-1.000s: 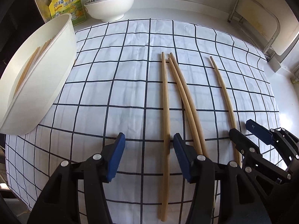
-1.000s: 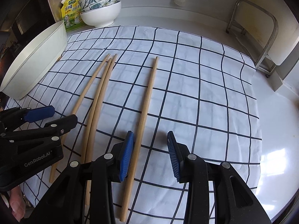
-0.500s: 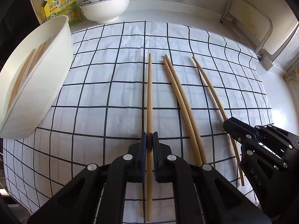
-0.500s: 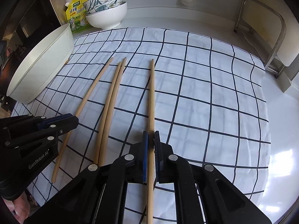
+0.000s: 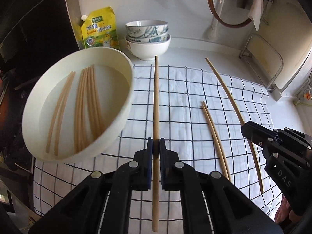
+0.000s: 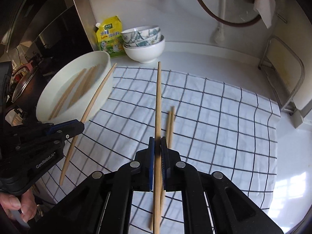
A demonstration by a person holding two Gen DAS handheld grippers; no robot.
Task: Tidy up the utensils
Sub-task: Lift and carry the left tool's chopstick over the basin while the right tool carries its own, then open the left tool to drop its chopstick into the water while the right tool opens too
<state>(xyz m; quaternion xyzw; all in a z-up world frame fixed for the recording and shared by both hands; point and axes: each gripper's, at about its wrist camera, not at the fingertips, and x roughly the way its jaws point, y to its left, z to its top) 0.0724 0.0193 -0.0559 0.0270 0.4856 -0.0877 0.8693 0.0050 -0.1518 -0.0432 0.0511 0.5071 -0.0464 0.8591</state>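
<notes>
Left to right. White oval dish (image 5: 78, 105) sits at the left edge of the checked cloth (image 5: 185, 117), several chopsticks (image 5: 85, 107) lying lengthwise inside it. Behind the dish: yellow spouted pouch (image 5: 99, 31) with green and white print, characters too small to read. Just beside it, a stack of bowls (image 5: 147, 39), patterned ones nested in a plain white one.

Left gripper (image 5: 156, 148): jaws clenched on one chopstick (image 5: 156, 101). The stick runs straight through the blue pads, its long end pointing forward towards the bowls, its short end sticking back below the jaws. It is off the cloth, just right of the dish rim. In the right wrist view the same gripper (image 6: 81, 124) shows "GenRobot.AI" on its side, with a hand (image 6: 17, 206) below it.

Middle of the cloth: a pair of chopsticks (image 5: 214, 138) lying side by side, touching, not held.

Right gripper (image 6: 158, 144): jaws clenched on another chopstick (image 6: 158, 117), again centred between the pads, tip forward, tail back under the jaws, clear of the cloth. The loose pair (image 6: 170, 120) lies just right of it in that view. From the left wrist view, this gripper (image 5: 245, 130) reads "DAS" on its body.

Tabletop (image 6: 214, 58) is white; a metal rack (image 6: 282, 74) stands at far right.
</notes>
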